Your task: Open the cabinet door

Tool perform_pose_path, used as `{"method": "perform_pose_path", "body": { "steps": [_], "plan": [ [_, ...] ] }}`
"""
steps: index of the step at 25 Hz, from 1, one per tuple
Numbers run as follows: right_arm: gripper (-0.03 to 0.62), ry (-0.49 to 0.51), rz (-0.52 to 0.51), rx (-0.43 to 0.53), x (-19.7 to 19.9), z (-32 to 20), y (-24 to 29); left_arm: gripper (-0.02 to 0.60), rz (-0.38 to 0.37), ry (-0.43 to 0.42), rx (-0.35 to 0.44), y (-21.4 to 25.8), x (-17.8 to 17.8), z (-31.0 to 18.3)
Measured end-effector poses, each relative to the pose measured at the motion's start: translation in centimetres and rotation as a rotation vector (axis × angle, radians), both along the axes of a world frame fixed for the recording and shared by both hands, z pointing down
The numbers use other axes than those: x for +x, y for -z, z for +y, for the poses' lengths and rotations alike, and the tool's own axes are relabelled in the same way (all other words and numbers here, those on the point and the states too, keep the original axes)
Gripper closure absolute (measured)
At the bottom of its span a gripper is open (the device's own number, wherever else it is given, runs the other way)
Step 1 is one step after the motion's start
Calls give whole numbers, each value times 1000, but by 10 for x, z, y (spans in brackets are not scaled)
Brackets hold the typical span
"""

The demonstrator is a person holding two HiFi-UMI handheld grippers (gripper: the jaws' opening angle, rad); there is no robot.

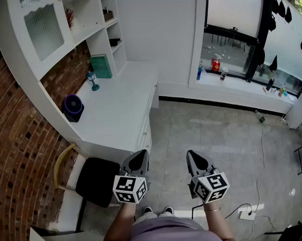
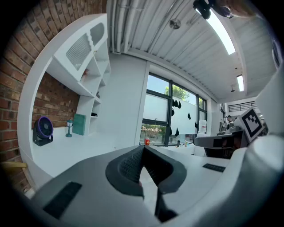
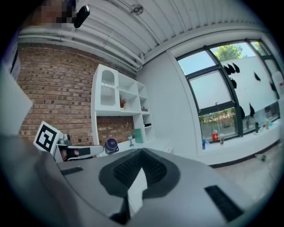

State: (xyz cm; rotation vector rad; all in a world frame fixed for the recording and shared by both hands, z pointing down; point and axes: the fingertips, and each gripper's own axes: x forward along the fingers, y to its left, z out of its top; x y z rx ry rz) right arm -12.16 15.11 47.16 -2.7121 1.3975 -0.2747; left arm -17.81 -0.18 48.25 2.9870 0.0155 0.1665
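Standing shut at the top left corner of the white shelf unit (image 1: 96, 25), the cabinet door (image 1: 43, 31) is a white frame around a pane of ribbed, frosted glass, and the upper edge of that pane is cut in a scalloped line. It sits flush with the unit's front. No handle or knob can be made out on it in any view. The door is taller than it is wide, so its long axis runs upright, and its face looks out over the white desk (image 1: 118, 111) toward the room. The open shelves lie just beside it on the window side, and the brick wall (image 1: 21, 147) runs beneath and behind the unit.

On the desk below the door stand a dark round fan (image 1: 73, 107), a small blue lantern-like ornament on a stem (image 1: 93, 81) and a teal box (image 1: 100, 66) leaning at the shelf column. A black chair (image 1: 96, 181) is drawn up at the near end of the desk.

The left gripper (image 1: 142, 153) and the right gripper (image 1: 191, 153) are held side by side, low and near the person's body over the floor, well apart from the door. Each has its jaws pressed together at the tips with nothing between them, and both point roughly level
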Motion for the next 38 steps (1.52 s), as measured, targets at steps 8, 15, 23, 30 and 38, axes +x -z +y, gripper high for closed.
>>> {"method": "perform_pose_path", "body": {
  "steps": [8,15,23,30,38],
  "plan": [
    [592,-16,-25,-6,3,8,-12,581,-2,-8,-36,-7,1,5],
    [592,-45,-15,0,12,19,-9,581,7,17,-17,-3,4,6],
    [506,-17,-1,-8,12,20,-3,492,10,29,-24,2,5,8],
    [455,19,-10,2,14,8,-3,446,17,39,16,7,10,-1],
    [422,19,-13,3,56,-13,-4,436,17,58,21,5,53,-33]
  ]
}}
